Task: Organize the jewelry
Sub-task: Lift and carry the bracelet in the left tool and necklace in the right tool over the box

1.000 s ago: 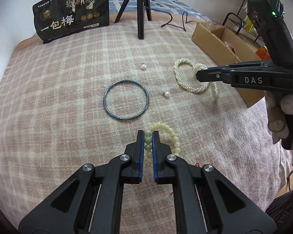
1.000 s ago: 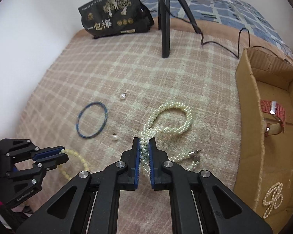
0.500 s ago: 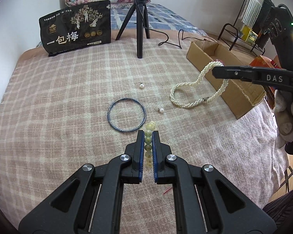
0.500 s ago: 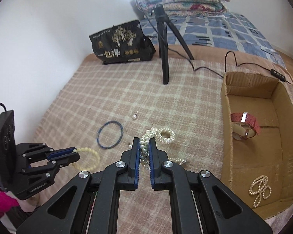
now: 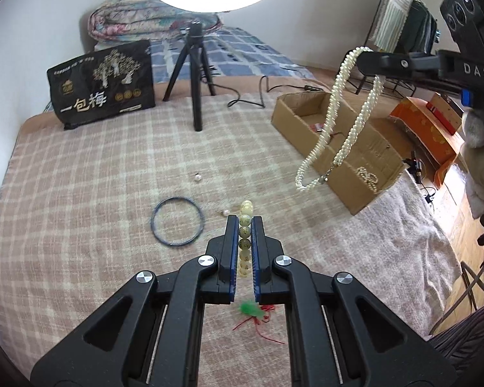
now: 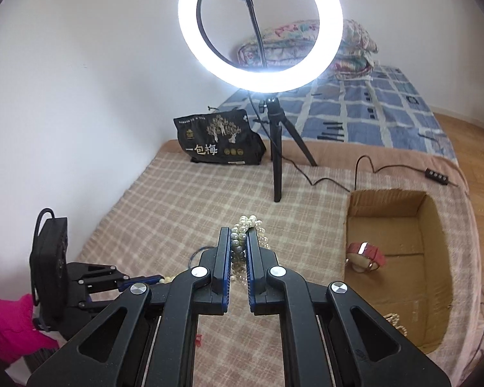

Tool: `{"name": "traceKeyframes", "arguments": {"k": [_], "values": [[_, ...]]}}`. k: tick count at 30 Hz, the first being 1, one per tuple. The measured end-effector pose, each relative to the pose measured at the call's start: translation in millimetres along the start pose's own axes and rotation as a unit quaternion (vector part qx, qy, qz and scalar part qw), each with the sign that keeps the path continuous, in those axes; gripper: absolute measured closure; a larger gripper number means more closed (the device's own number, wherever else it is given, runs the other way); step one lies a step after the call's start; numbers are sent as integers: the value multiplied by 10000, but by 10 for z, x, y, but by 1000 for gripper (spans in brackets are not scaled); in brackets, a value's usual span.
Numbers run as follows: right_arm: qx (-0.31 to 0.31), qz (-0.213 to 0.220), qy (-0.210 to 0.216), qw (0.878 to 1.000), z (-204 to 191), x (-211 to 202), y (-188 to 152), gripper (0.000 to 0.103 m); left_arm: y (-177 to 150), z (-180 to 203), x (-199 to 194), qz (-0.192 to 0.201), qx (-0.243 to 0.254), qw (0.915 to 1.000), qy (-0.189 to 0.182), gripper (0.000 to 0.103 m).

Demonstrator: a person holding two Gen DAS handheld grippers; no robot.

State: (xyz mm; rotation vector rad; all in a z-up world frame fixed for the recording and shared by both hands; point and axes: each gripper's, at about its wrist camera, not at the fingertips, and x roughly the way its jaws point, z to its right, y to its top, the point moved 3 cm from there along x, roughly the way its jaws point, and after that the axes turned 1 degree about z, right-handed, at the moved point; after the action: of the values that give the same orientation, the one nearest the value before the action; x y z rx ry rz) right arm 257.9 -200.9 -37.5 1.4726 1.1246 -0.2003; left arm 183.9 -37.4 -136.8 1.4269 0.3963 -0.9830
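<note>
Pearls (image 5: 334, 122) aloft in my right gripper (image 6: 238, 238), beads (image 5: 244, 242) pinched in my left gripper (image 5: 244, 225).
Both pairs of fingers are closed almost to touching, each on its strand. My right is raised, level and pointing forward, the pearls dangling free with the box (image 6: 435, 306) ahead and to its right; I'd carry them over the near wall, high enough that the loop clears it, then lower before letting go. My left sits lower, tilted down at the blanket (image 5: 80, 177), bangle (image 5: 177, 221) just left of its tips.
</note>
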Motion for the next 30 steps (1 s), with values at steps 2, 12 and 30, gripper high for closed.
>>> {"name": "traceKeyframes", "arguments": {"k": [2, 12, 30], "values": [[-68, -5, -80, 9999, 13, -73, 23, 96, 38, 88, -26, 33, 67, 9999, -73, 98], [-361, 124, -602, 9975, 175, -541, 249, 96, 300, 512, -61, 248, 243, 9985, -414, 98], [-217, 138, -1313, 9910, 974, -805, 379, 96, 698, 1338, 368, 305, 510, 9940, -921, 98]]}}
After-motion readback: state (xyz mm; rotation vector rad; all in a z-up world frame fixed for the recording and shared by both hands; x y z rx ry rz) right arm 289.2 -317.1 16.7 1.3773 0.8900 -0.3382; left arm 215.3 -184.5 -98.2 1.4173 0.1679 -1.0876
